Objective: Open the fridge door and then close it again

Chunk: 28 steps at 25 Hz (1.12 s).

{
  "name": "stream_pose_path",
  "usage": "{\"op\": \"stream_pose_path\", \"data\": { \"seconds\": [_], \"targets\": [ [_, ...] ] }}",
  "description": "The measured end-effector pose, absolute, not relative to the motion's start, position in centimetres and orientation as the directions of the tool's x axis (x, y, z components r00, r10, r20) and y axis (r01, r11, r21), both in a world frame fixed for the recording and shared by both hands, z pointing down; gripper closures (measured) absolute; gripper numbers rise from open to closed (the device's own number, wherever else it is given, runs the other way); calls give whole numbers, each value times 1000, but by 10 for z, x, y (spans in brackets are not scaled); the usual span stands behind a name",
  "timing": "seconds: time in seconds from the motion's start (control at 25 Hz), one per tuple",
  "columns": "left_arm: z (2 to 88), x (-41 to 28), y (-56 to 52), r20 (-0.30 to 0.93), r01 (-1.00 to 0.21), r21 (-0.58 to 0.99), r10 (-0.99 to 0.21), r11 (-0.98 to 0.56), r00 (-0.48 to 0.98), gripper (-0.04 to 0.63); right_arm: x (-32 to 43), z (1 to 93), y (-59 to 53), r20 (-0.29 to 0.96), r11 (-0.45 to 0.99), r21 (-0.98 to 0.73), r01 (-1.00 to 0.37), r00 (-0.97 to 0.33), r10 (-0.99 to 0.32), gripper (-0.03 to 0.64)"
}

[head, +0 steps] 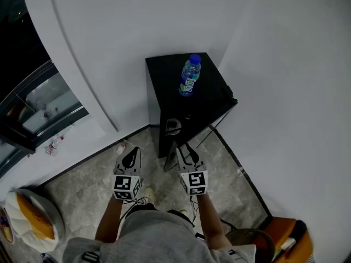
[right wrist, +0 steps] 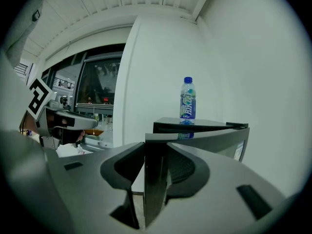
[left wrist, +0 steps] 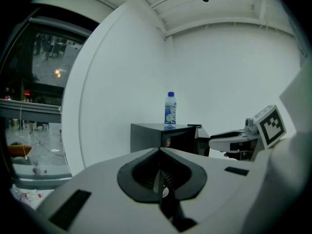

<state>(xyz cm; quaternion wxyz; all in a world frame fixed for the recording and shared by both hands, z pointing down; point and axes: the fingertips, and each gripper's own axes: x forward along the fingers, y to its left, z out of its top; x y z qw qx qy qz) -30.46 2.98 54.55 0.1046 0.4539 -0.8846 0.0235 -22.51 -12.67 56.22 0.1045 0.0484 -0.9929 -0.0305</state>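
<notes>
White walls meet in a far corner above a pale stone floor, and the small black fridge stands in that corner with a blue-capped water bottle upright on its top. Its fridge door is hinged on the right and stands partly swung out toward us.

Our right gripper has its jaws clamped on the door's free edge, and the dark slab of the edge fills the gap between the pads. Our left gripper is just left of it, near the fridge front. It touches nothing, and its jaws are pressed together on nothing.

We judge the swing itself to be in hand: the door is neither shut nor fully wide. Whether it is on the way out or back, we cannot tell. Next, the right hand must follow the arc around the hinge without twisting the edge. It should push the door flush to the cabinet before letting go, and gently enough that the bottle stays up.
</notes>
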Motion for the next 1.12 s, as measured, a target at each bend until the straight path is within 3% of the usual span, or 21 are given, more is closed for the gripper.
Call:
{"op": "stream_pose_path", "data": {
  "seconds": [1.12],
  "targets": [
    [554,-378,58,216,-821,67,-812,567,-542,591,-305,563,-129,211,980,56,-188,-958,-196,469]
  ]
}}
